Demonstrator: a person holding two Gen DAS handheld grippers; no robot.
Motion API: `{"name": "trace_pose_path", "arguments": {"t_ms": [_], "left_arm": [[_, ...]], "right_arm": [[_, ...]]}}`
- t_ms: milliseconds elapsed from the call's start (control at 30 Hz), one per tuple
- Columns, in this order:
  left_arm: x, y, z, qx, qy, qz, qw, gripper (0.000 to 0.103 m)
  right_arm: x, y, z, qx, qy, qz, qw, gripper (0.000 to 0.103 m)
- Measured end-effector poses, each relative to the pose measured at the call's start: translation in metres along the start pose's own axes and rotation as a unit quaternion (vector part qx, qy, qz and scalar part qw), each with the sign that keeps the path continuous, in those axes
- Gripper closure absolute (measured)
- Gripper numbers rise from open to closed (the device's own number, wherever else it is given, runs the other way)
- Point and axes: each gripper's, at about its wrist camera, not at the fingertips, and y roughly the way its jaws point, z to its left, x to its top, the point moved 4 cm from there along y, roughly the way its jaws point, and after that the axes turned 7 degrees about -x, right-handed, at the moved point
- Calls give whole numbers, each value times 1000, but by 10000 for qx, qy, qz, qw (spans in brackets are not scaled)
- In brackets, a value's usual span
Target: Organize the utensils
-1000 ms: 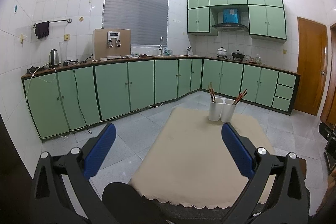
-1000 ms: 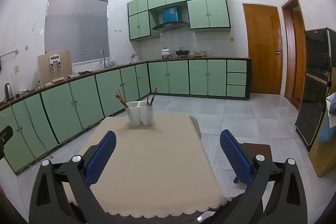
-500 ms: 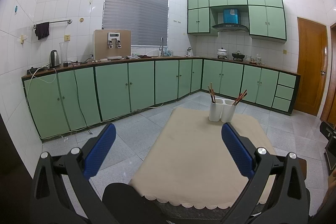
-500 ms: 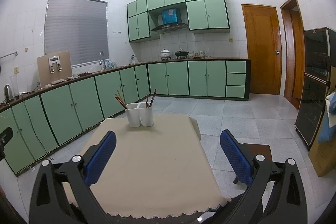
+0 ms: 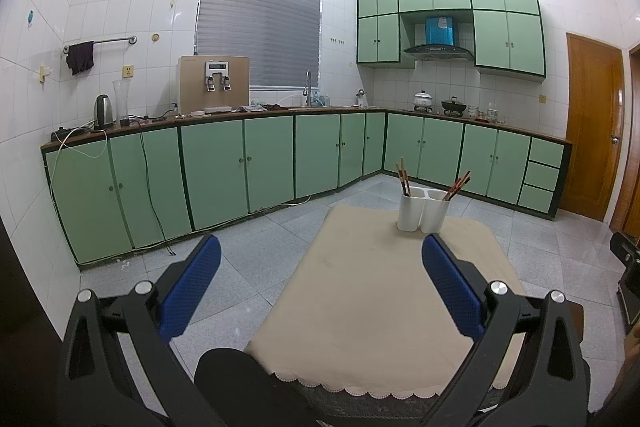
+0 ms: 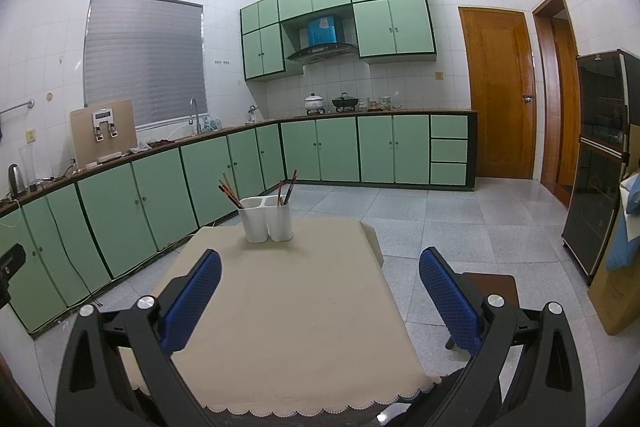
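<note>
Left tongs [image 5: 320, 259]: I held them spread wide, empty
Right tongs [image 6: 320, 267]: likewise apart, gripping nothing
White two-cup plastic holder [image 6: 266, 219]: stood at the far end of the beige-clothed worktop [image 6: 288, 307], brown chopsticks [image 6: 230, 193] leaning out
Risk: I judged a clumsy reach could tip it

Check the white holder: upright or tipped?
Upright. The holder stands flat on the tablecloth, chopsticks leaning out of both compartments.
</note>
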Motion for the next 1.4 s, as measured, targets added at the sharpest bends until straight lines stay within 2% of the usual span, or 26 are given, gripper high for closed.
{"name": "trace_pose_path", "arguments": {"t_ms": [1400], "left_arm": [[1, -2, -3, -16, -15, 20, 10000, 5]], "right_arm": [[1, 1, -1, 1, 23, 26, 10000, 6]]}}
